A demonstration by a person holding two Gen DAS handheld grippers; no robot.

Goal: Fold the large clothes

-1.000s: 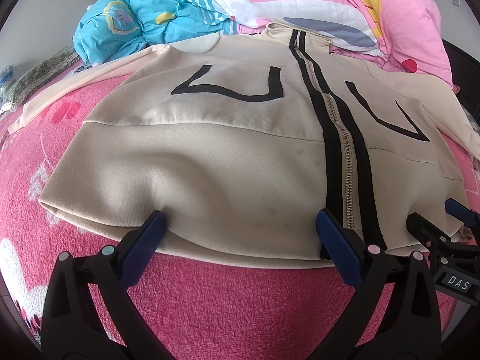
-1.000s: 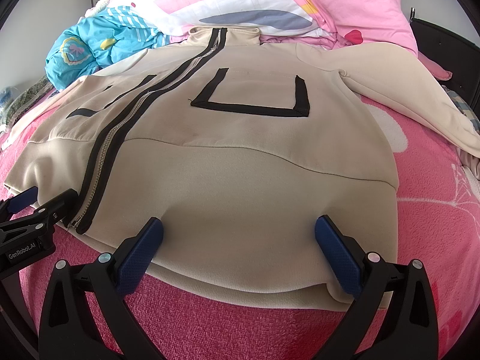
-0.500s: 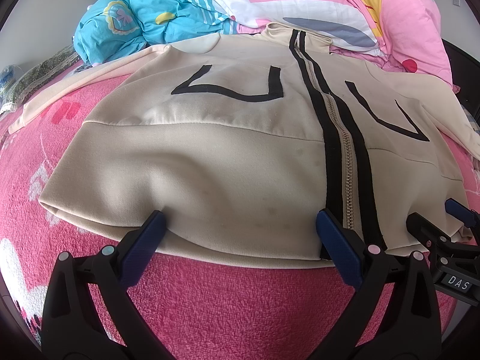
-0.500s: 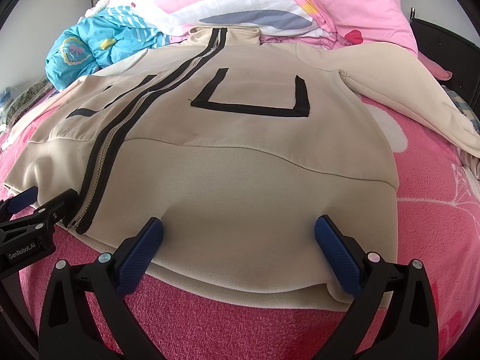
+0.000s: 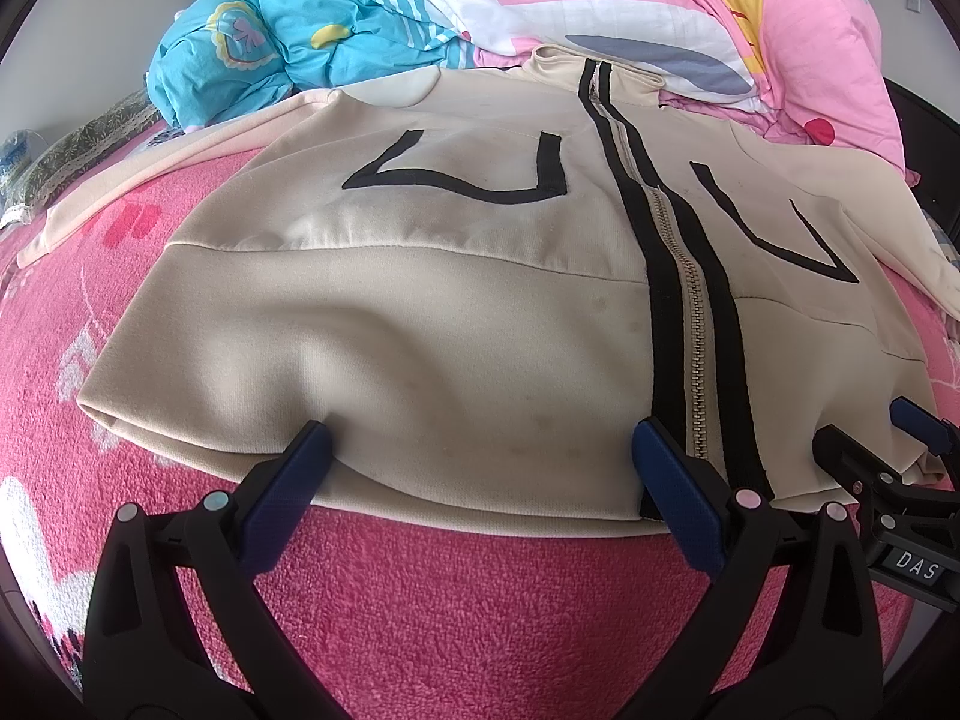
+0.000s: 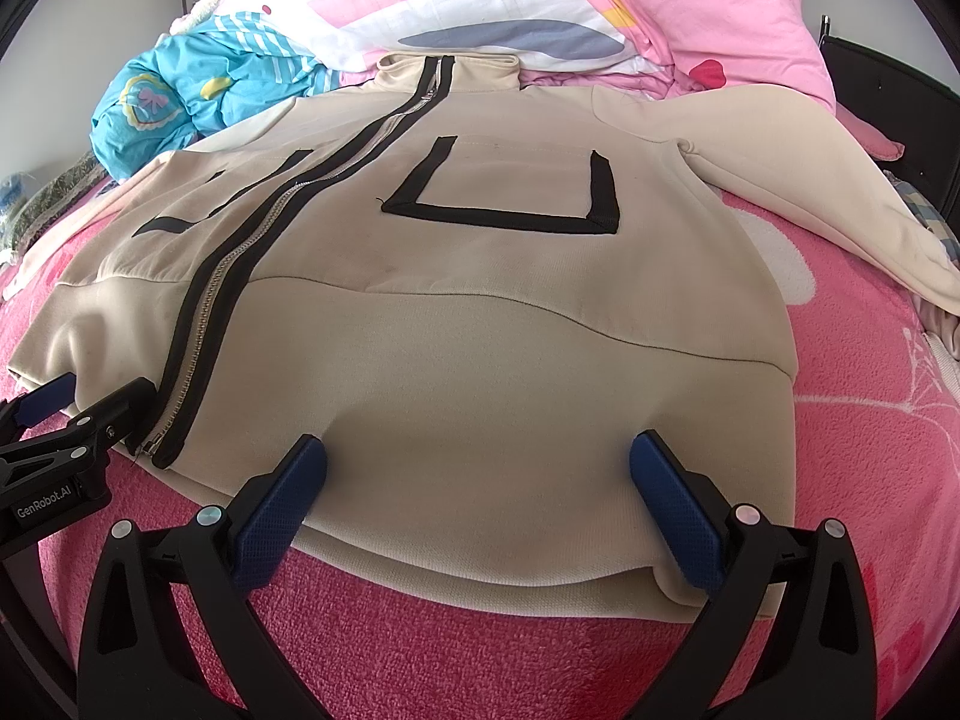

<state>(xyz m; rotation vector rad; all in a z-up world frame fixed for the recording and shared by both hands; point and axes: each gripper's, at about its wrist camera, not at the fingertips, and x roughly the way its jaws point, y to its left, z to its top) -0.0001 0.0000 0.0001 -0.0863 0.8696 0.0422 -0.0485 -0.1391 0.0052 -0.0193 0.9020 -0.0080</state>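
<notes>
A cream zip-up jacket (image 5: 420, 330) with black trim lies flat, front up, on a pink blanket (image 5: 480, 612), collar away from me. My left gripper (image 5: 480, 444) stands open at the hem, left of the zipper (image 5: 690, 312), its blue pads (image 5: 288, 492) touching the hem's edge with nothing pinched. My right gripper (image 6: 478, 450) is likewise open at the hem of the jacket (image 6: 480, 348), right of the zipper. Each gripper shows in the other's view: the right one (image 5: 888, 468) at the far right, the left one (image 6: 72, 414) at the far left.
Both sleeves spread outward: one (image 5: 150, 174) to the left, the other (image 6: 810, 180) to the right. A blue bundle of bedding (image 5: 270, 42) and a pink-and-white quilt (image 5: 750, 18) are piled behind the collar. Dark furniture (image 6: 888, 96) stands at the bed's right.
</notes>
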